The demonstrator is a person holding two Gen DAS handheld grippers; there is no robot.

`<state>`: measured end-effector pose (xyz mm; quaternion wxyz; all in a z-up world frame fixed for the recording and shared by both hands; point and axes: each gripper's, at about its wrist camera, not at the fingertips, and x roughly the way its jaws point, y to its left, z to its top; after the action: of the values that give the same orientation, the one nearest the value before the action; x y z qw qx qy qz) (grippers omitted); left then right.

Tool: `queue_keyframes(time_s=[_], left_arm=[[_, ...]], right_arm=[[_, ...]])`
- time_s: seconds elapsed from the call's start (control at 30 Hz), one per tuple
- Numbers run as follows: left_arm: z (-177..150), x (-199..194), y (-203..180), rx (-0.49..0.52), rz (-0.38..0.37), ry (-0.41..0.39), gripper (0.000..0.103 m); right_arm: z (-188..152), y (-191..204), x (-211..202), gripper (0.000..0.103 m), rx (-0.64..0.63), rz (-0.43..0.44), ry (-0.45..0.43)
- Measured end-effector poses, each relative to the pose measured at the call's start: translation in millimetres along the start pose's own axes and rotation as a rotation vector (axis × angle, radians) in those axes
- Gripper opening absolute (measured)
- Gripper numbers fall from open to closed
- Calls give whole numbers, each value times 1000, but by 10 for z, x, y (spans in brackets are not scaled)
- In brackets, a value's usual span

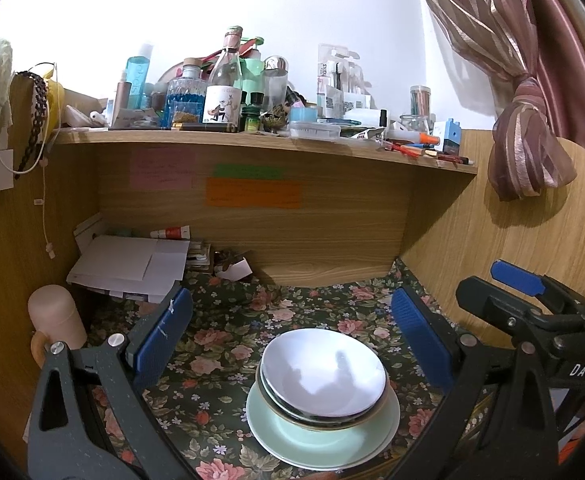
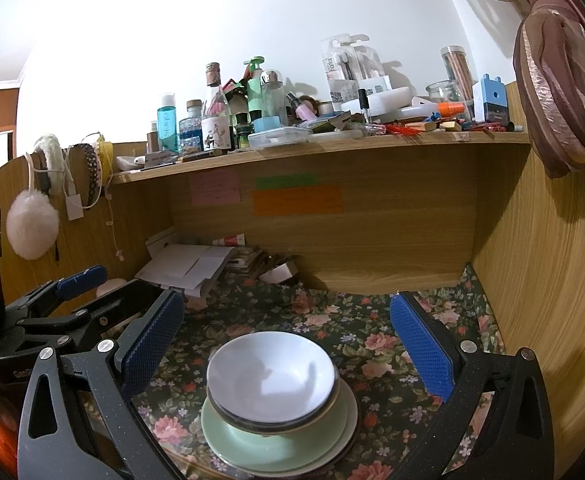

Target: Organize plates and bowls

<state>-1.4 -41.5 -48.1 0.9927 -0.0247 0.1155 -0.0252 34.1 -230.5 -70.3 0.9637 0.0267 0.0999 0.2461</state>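
A stack of dishes stands on the floral tablecloth (image 1: 220, 360): a white bowl (image 1: 322, 372) sits on top of darker-rimmed bowls, all on a pale green plate (image 1: 316, 440) with another plate under it. The stack also shows in the right wrist view, with the white bowl (image 2: 270, 376) over the green plate (image 2: 276, 446). My left gripper (image 1: 292, 340) is open and empty, held above and behind the stack. My right gripper (image 2: 288, 344) is open and empty, also over the stack. The right gripper's body shows at the right in the left wrist view (image 1: 532, 312).
The desk is a wooden alcove with a low shelf (image 1: 268, 144) crowded with bottles and stationery. Papers (image 1: 132, 264) lie at the back left. A beige cup (image 1: 56, 316) stands at the left. Wooden side panels close in both sides. A tied curtain (image 1: 528, 140) hangs at right.
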Motion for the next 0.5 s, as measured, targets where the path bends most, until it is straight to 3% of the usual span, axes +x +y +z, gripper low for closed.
queue_keyframes(time_s=[0.5], left_arm=[[-10, 28, -9, -12, 7, 13, 103]], right_arm=[[6, 1, 30, 103, 2, -5, 9]])
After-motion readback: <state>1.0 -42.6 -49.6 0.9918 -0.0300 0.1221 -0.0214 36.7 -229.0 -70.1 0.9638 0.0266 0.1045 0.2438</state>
